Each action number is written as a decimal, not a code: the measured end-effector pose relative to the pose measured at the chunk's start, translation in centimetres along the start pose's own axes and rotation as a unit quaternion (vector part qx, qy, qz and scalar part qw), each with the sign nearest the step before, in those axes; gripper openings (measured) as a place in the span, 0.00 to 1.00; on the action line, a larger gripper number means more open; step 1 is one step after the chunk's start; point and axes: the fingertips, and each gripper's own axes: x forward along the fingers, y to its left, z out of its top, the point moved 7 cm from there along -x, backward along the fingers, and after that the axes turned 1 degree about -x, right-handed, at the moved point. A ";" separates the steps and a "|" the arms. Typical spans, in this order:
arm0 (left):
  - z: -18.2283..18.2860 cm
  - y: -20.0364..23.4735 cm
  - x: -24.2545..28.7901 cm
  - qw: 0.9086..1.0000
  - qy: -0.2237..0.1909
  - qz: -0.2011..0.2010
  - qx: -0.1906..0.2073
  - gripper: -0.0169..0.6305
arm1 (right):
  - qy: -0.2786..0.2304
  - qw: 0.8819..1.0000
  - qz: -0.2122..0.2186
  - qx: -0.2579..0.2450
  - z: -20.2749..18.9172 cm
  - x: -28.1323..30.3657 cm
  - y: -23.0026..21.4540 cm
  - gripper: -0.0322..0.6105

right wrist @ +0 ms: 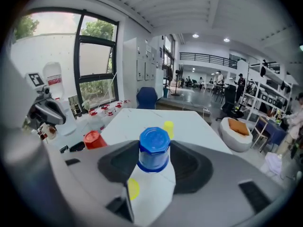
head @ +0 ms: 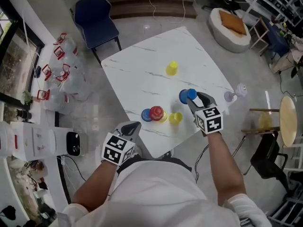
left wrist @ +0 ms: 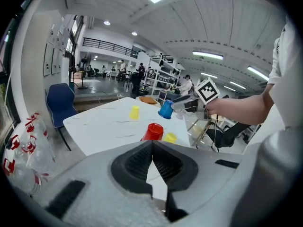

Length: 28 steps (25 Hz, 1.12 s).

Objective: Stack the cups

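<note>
Two grippers are in play, and only one has anything in it. The right gripper (head: pixel 193 101) has its jaws well apart and pressed on either side of a blue cup (right wrist: pixel 154 150), which sits mouth-down between the pads with its flat base turned toward the camera. From the left gripper view that cup hangs tilted in the air, clear of the tabletop. The right forearm reaches in from the lower right of the head view, stretched out over the near right edge of the white table (head: pixel 142 74), with the gripper angled downward.

The left gripper (left wrist: pixel 152 148) has its jaw tips together and nothing between them. It is held back at the near corner of the table, off the tabletop, close to the person's body. The left elbow is bent and the gripper points toward the cups.

On the table just left of the held cup stands a red cup (head: pixel 156 112). A second blue cup (head: pixel 147 115) is touching or just beside its left, and whether the two are nested cannot be told. A yellow cup (head: pixel 175 118) stands just right of the red one, below the held cup. Another yellow cup (head: pixel 172 68) stands alone farther back, well apart from the group.
</note>
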 end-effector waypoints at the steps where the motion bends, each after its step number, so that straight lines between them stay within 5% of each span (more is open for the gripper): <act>1: -0.1 -0.1 0.0 1.000 0.002 -0.005 0.003 0.03 | 0.005 1.000 0.000 -0.006 -0.2 -0.6 0.8 0.38; 12: -0.5 -1.2 -0.7 0.999 0.004 -0.030 0.021 0.03 | 0.052 0.997 0.032 -0.045 -3.8 -1.5 8.1 0.38; 22: -1.5 -1.0 -1.4 1.000 0.007 -0.018 0.010 0.03 | 0.064 0.995 0.054 -0.051 -3.7 0.9 10.1 0.38; 28: -1.6 -0.7 -1.1 1.000 0.008 -0.010 0.000 0.03 | 0.035 0.995 0.061 -0.064 -2.7 -1.0 9.6 0.50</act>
